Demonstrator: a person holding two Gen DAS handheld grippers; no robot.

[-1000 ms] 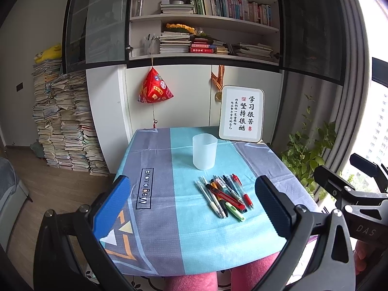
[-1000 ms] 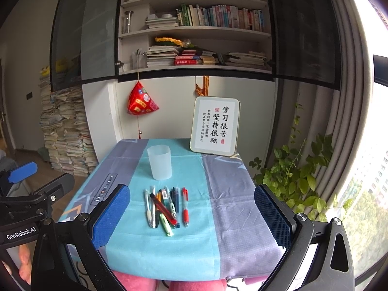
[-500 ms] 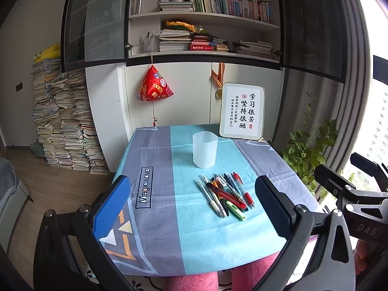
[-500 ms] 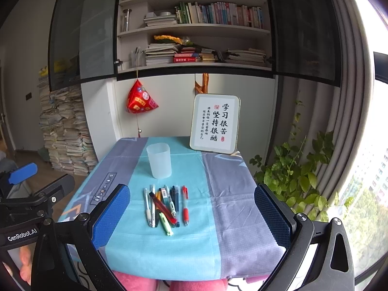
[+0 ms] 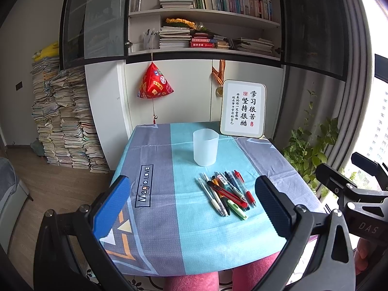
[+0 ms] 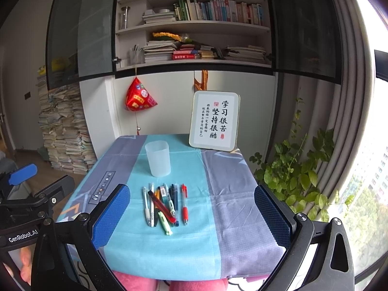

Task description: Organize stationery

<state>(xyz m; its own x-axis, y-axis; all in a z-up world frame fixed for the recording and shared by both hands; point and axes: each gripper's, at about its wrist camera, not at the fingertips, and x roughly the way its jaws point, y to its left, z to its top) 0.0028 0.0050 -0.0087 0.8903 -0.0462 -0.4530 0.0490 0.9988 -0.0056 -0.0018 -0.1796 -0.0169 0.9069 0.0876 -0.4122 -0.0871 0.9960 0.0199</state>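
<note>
Several pens [image 5: 226,195] lie in a loose pile on the teal stripe of the tablecloth; they also show in the right wrist view [image 6: 165,205]. A frosted plastic cup [image 5: 205,147] stands upright and empty just behind them, also in the right wrist view [image 6: 157,158]. My left gripper [image 5: 191,208] is open and empty, held above the near table edge, left of the pens. My right gripper [image 6: 191,214] is open and empty, held above the near edge, right of the pens.
A framed calligraphy sign [image 5: 243,112] leans at the table's back right. A cabinet with bookshelves [image 5: 203,24] stands behind the table. Stacks of books [image 5: 63,121] stand on the floor at left. A leafy plant [image 6: 295,169] is at right.
Both grippers have tilted or dropped slightly, so the table sits a little lower in each view. Nothing on the table has moved.
</note>
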